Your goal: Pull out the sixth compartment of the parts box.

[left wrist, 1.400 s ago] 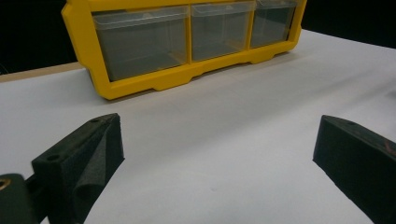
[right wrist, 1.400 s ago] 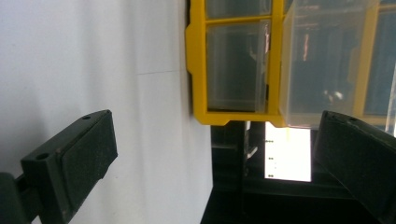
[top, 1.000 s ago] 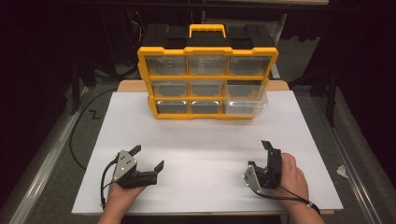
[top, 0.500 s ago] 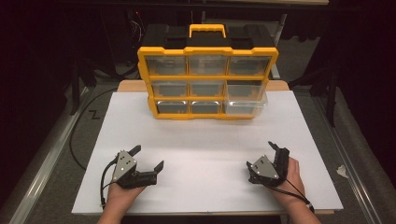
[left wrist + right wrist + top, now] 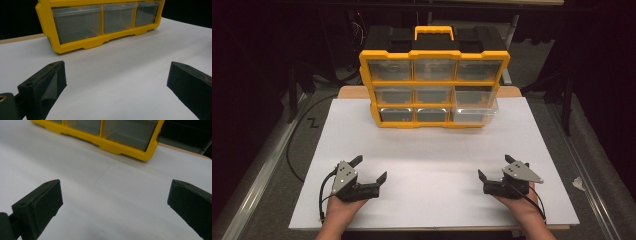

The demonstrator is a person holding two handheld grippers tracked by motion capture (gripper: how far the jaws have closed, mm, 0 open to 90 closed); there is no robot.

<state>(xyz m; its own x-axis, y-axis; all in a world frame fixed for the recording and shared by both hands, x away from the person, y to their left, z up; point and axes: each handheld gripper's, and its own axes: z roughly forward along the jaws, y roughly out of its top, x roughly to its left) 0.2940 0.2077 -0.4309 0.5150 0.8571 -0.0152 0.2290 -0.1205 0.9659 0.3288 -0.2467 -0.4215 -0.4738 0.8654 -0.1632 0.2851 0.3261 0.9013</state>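
A yellow organizer [image 5: 434, 90] with clear drawers stands upright at the back of the white board; its bottom right drawer [image 5: 474, 112] sticks out a little. My left gripper [image 5: 371, 168] rests near the front left of the board, open and holding nothing. My right gripper [image 5: 494, 167] rests near the front right, open too, its grey plate facing up. The left gripper view has wide-apart jaws either side of my left gripper [image 5: 116, 75], with the organizer [image 5: 100, 22] ahead. My right gripper [image 5: 115, 195] faces the organizer's right corner [image 5: 147, 152] across bare board.
The white board [image 5: 432, 150] lies on a wooden table with dark floor around it. A black cable [image 5: 294, 145] runs along the left side. A small crumpled white scrap [image 5: 578, 183] lies off the board at the right.
The right gripper has rolled from lying on its side to flat with the grey plate up, and shifted slightly right. The left gripper has not moved.
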